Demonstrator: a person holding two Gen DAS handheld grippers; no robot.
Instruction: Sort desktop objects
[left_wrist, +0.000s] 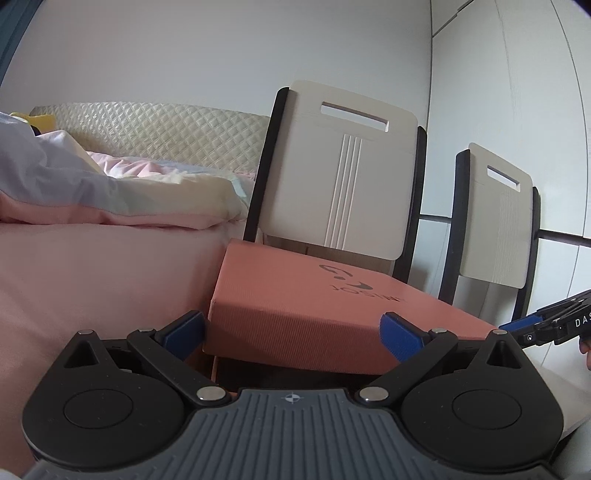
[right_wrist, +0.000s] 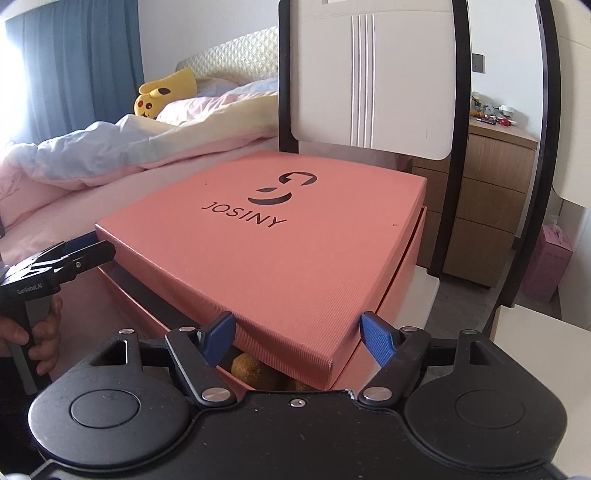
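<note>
Straddling pink box lid (right_wrist: 258, 254) corner, right gripper (right_wrist: 299, 338) jaws spread wide

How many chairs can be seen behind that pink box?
2. One chair stands directly behind the pink box, beside the bed; a second chair stands to its right. More may lie outside the view.

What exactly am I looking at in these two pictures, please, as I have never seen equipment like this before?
No robot here: a person holds two handheld grippers, each with a camera looking along its blue-padded fingers. One picture is from the left gripper, the other from the right gripper; each also glimpses the other at its edge. Both are open, facing the lid of a pink box marked JOSINY on a chair beside a bed. The lid sits raised, brownish items showing beneath. Nothing is gripped yet.
</note>
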